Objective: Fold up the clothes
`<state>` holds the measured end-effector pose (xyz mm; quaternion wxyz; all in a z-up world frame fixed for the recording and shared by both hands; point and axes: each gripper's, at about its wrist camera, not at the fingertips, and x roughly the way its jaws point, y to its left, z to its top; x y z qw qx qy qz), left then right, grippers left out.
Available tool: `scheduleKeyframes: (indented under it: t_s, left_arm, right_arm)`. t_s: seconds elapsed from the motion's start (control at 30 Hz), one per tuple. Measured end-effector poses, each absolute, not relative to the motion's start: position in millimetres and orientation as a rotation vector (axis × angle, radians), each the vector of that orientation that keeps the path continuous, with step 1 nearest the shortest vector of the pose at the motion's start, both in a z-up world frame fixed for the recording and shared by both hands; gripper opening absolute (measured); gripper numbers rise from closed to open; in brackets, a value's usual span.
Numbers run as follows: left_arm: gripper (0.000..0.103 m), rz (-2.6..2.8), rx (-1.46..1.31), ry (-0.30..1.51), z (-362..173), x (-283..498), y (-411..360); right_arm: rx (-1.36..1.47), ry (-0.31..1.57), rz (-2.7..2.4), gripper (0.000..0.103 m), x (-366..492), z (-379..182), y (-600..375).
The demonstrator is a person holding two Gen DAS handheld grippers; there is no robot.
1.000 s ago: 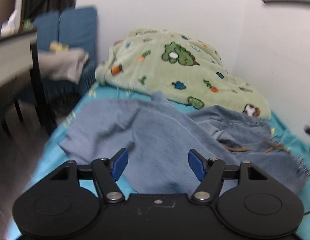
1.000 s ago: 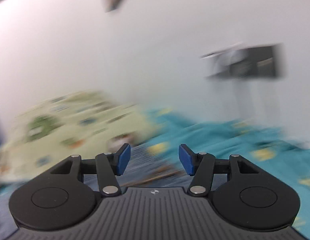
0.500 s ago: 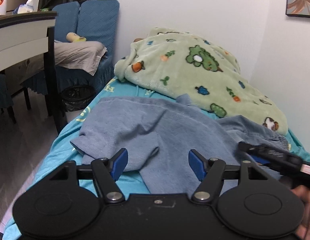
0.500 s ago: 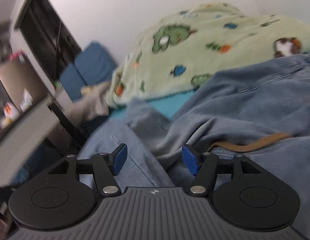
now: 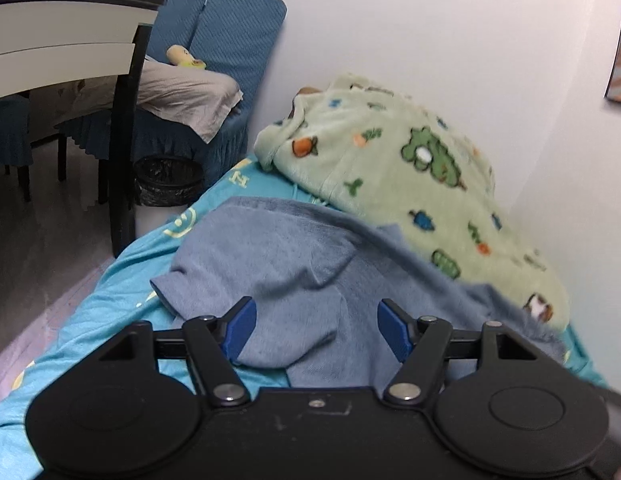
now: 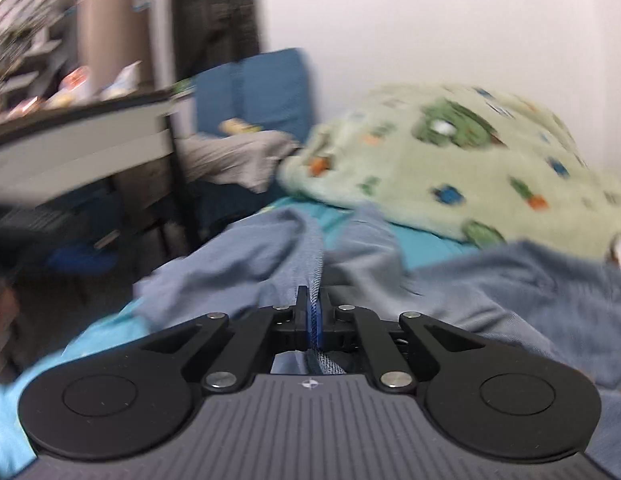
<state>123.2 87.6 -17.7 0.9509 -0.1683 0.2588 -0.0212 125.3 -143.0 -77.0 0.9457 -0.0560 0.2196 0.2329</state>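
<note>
One blue garment (image 5: 302, 264) is lying crumpled on the bed (image 5: 110, 292). The right gripper (image 6: 312, 320) is pinching its hem; the left gripper (image 5: 314, 330) is hovering wide open, empty.

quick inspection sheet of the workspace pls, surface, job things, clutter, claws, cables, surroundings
surface: bed with a turquoise sheet, mostly covered by fabric
job's things: blue-grey garment spread rumpled on the sheet; a second blue garment lies to its right, details blurred
clutter: green cartoon-print blanket bunched against the wall behind the clothes
claws: left claw open, fingers apart above the blue-grey garment, gripping nothing; right claw shut on an edge of the blue-grey garment, cloth running through the fingers
cables: nothing seen
surroundings: white wall, table to the left, blue-covered chair with beige cloth on it, dark bin on the floor
</note>
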Motion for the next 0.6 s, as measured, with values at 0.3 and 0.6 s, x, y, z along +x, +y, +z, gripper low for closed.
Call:
scheduleKeyframes:
  t_s: [0.3,0.6]
  left_arm:
    - [0.064,-0.105,-0.321,0.559,-13.1,109.9,84.9]
    - [0.064,-0.045,-0.448,0.666,-33.7,137.5,112.6]
  right_arm:
    - [-0.350,0.690,0.608,0.002,50.8,-103.6,-92.3]
    - [-0.123,0.833,0.546,0.002,51.4,-104.9,-110.2]
